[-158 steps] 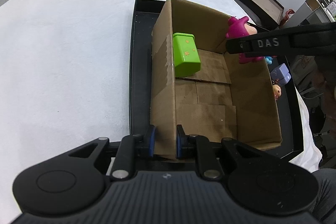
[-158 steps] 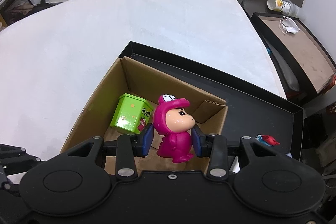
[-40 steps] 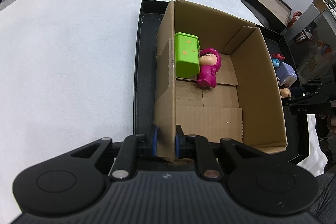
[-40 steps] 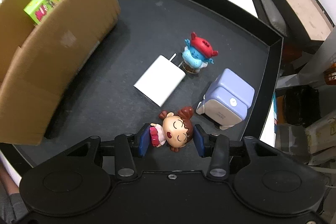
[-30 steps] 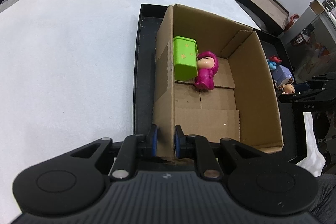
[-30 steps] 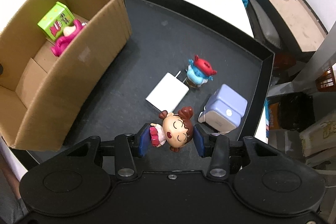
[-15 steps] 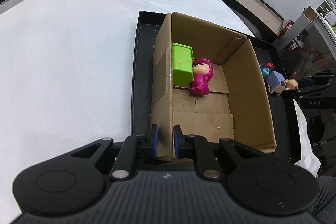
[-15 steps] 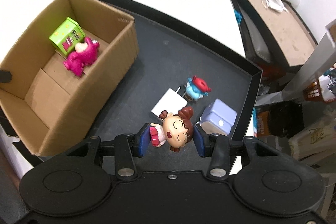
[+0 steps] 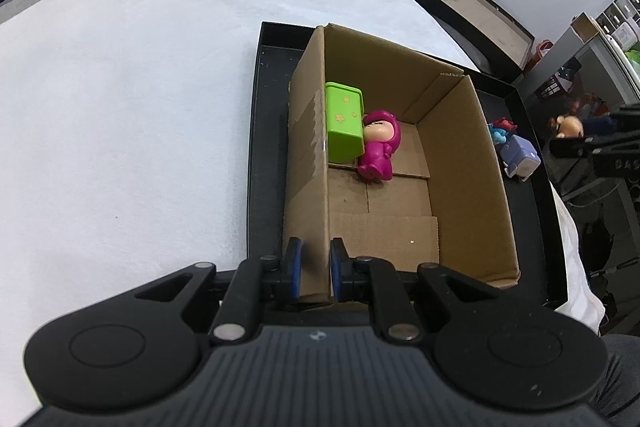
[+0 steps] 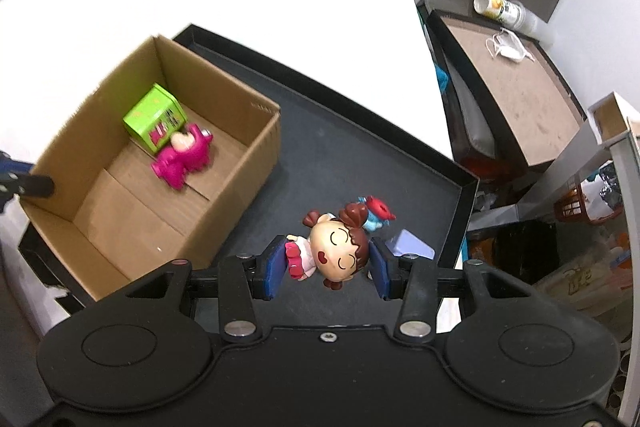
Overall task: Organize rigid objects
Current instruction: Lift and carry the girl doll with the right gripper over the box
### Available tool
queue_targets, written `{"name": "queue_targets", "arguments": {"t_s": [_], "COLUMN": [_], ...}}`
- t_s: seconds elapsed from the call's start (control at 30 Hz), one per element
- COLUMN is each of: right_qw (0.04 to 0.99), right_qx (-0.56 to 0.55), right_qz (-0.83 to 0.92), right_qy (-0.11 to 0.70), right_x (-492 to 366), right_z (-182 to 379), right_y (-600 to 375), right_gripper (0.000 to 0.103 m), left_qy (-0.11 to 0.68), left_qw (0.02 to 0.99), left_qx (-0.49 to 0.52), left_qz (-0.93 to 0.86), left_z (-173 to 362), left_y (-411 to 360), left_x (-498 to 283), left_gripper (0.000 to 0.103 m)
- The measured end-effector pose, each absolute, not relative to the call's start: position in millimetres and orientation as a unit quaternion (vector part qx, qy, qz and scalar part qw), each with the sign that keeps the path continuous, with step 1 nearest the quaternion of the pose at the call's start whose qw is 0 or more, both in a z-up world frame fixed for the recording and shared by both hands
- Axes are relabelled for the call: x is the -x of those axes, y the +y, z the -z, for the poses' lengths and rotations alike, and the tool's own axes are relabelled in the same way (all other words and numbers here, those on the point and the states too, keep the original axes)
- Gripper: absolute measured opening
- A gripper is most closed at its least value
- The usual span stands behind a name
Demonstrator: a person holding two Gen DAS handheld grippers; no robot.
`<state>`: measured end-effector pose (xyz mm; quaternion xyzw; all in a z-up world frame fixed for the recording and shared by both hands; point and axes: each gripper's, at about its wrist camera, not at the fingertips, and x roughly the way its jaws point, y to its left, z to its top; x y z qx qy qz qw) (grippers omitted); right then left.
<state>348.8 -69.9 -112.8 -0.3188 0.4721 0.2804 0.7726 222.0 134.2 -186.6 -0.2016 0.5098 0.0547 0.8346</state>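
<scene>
An open cardboard box [image 9: 472,171] [image 10: 240,171] stands on a black tray [image 9: 256,131] [image 10: 340,155]. Inside it lie a green box [image 9: 343,123] [image 10: 154,119] and a magenta figurine [image 9: 378,147] [image 10: 182,161], side by side. My left gripper [image 9: 311,269] is shut on the box's near left wall. My right gripper [image 10: 327,267] is shut on a girl doll [image 10: 334,251] with brown pigtails, lifted above the tray's right part. From the left wrist the doll [image 9: 568,126] shows at the far right, beyond the box.
On the tray behind the doll stand a blue figurine with a red cap [image 10: 378,213] [image 9: 502,131] and a lilac block [image 10: 412,247] [image 9: 520,157]. The tray rests on a white table [image 9: 120,107]. A black side table [image 10: 512,99] with a can and a mask stands to the right.
My right gripper has risen with the girl doll, so the tray and box look smaller and farther below. The left gripper stays clamped on the box wall.
</scene>
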Motion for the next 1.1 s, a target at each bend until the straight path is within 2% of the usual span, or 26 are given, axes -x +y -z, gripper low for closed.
{"name": "queue_targets", "arguments": {"t_s": [0.57,1.1], "right_qw": [0.78,0.768], "right_qx": [0.316,0.327], "right_qz": [-0.291,-0.317], "right_qy": [0.455,0.45], "right_x": [-339,-331], "right_z": [96,112], "right_y": [-32,14], "right_gripper": [0.043,0.043], "left_qy": [0.515,0.515], "left_qw": [0.833,0.833], "left_qx": [0.193,0.196], "left_qz": [-0.053,-0.049], "left_z": [190,191], "left_y": [130,132], "left_x": [-226,-225], "left_gripper": [0.014,0.014]}}
